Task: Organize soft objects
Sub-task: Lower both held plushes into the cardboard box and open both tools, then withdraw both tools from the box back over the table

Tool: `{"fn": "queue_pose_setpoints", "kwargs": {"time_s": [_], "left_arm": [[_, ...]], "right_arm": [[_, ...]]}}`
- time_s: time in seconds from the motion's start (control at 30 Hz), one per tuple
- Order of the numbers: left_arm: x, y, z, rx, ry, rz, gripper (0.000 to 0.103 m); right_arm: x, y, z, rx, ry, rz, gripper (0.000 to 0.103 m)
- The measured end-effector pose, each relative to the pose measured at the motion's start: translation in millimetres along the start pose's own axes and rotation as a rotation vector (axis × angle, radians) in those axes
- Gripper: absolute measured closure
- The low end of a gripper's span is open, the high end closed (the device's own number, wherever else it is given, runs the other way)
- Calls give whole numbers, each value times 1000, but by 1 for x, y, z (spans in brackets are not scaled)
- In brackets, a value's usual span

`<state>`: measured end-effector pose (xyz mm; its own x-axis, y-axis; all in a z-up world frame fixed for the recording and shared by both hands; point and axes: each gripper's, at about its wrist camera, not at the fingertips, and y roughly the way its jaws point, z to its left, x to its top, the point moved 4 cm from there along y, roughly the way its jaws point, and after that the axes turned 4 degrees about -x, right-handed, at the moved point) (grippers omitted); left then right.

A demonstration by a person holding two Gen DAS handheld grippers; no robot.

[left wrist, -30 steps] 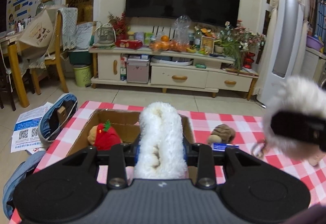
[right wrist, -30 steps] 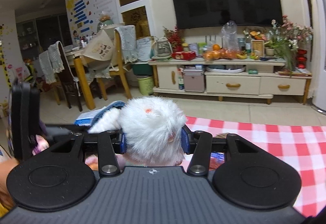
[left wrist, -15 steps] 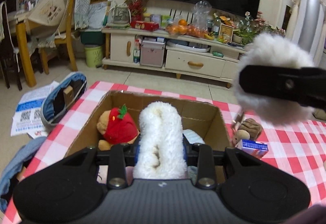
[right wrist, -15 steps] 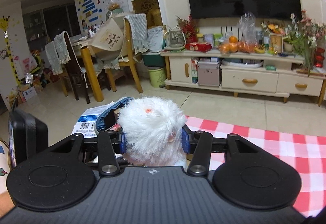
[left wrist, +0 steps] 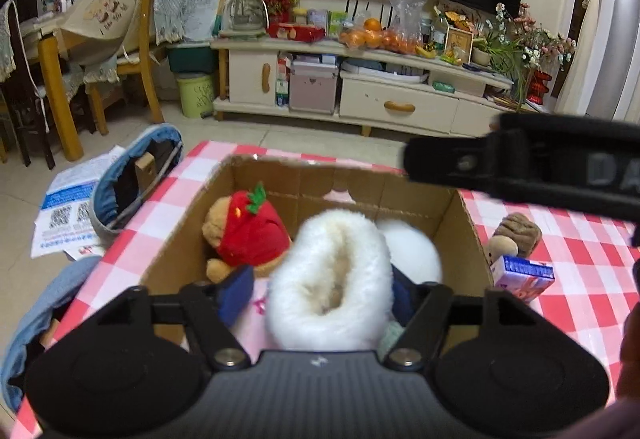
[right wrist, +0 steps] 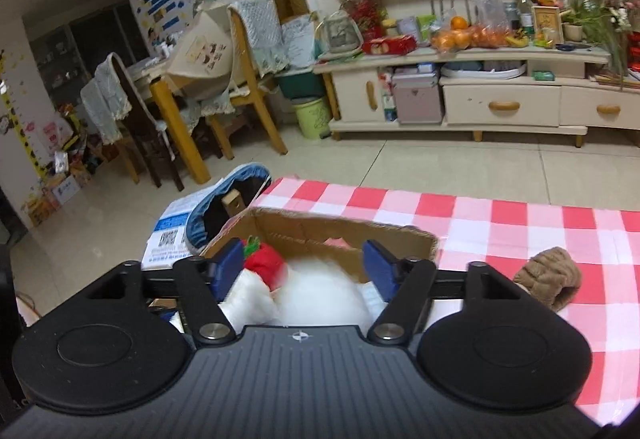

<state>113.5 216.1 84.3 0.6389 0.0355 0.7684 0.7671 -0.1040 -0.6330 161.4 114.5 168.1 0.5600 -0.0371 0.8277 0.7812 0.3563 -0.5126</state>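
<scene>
A cardboard box (left wrist: 182,239) stands on the red-checked table (left wrist: 580,259). In it lie a bear with a red strawberry hood (left wrist: 246,231), a white fluffy roll (left wrist: 332,287) and a white fluffy ball (left wrist: 412,251). My left gripper (left wrist: 320,293) is open above the box, its blue pads apart around the roll. My right gripper (right wrist: 302,267) is open over the box (right wrist: 320,231), and the white ball (right wrist: 320,295) lies blurred below it. The right gripper also crosses the left wrist view (left wrist: 520,167).
A brown plush toy (left wrist: 516,235) and a small blue and pink carton (left wrist: 524,275) lie on the table right of the box. The brown toy also shows in the right wrist view (right wrist: 548,279). A blue bag (left wrist: 132,179) and papers (left wrist: 68,207) lie on the floor at left.
Both grippers moved over the box and opened. The white roll and the white ball have left the pads and dropped into the box.
</scene>
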Motion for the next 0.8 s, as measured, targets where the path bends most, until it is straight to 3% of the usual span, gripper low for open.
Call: {"fn": "queue_pose_setpoints", "kwargs": {"time_s": [0.03,0.23,0.47,0.8], "left_arm": [[2,-4,0,6,2,-11,25],[13,-23,-4,20,11,-86,13],[10,-31,-19,4,37,-117,9],[3,-34,-52,-33,97,-130,9]], "right_arm": [[2,-2,1,-4,8,-9,4],[12,-44,-7,-85,20,-117,3],[3,-91,-29,-183,10,-181,3],[-27,-126,-68,-272,25,-178,3]]}}
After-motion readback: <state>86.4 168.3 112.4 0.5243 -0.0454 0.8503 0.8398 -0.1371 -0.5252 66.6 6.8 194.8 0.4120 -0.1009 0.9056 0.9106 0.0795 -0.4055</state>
